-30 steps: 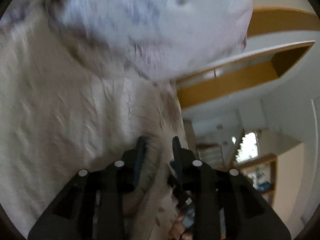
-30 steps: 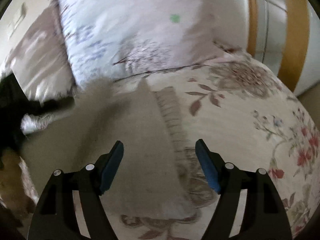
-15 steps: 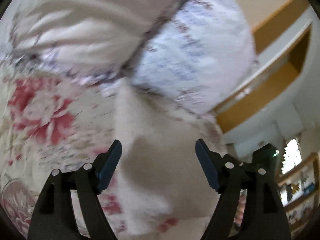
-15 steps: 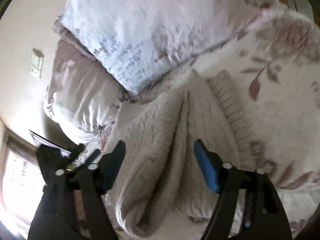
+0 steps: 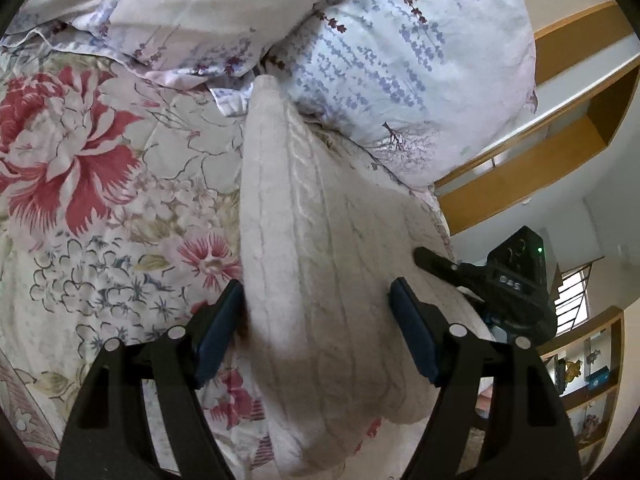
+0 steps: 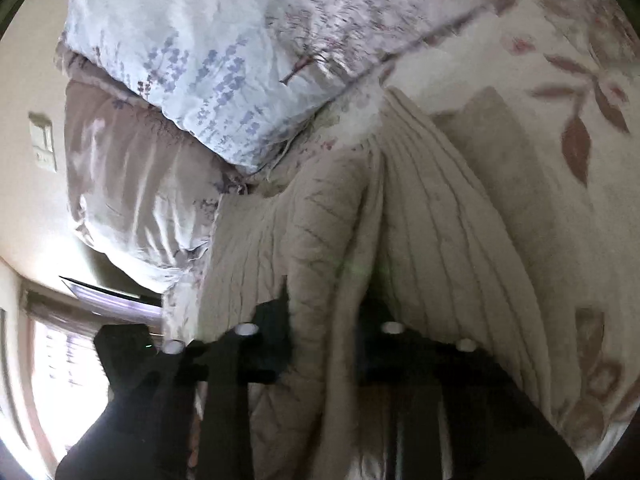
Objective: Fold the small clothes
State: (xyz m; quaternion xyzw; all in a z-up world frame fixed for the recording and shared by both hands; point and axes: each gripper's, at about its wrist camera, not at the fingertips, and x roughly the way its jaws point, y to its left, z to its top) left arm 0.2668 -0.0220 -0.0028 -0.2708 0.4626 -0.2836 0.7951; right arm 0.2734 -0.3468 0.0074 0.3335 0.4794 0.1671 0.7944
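Observation:
A cream cable-knit garment (image 5: 320, 220) lies in a long folded shape on the floral bedspread (image 5: 100, 200), its far end against the pillows. My left gripper (image 5: 316, 332) hovers over the garment's near end, jaws wide, with the knit running between them and no pad pressing on it. In the right wrist view the same garment (image 6: 432, 208) is bunched into a ridge. My right gripper (image 6: 328, 320) is closing its jaws on that ridge, and fabric fills the gap. The right gripper (image 5: 500, 280) also shows at the garment's right edge in the left wrist view.
Two lavender-print pillows (image 5: 400, 60) lie stacked at the head of the bed, seen too in the right wrist view (image 6: 200, 60). A wooden shelf unit (image 5: 560, 152) stands past the bed's right edge. A wall switch (image 6: 42, 142) and a bright window (image 6: 60, 380) lie to the left.
My left gripper let go of the garment's edge, opened wide and swung toward the pillows. My right gripper went from wide open above the knit to closed on a raised fold.

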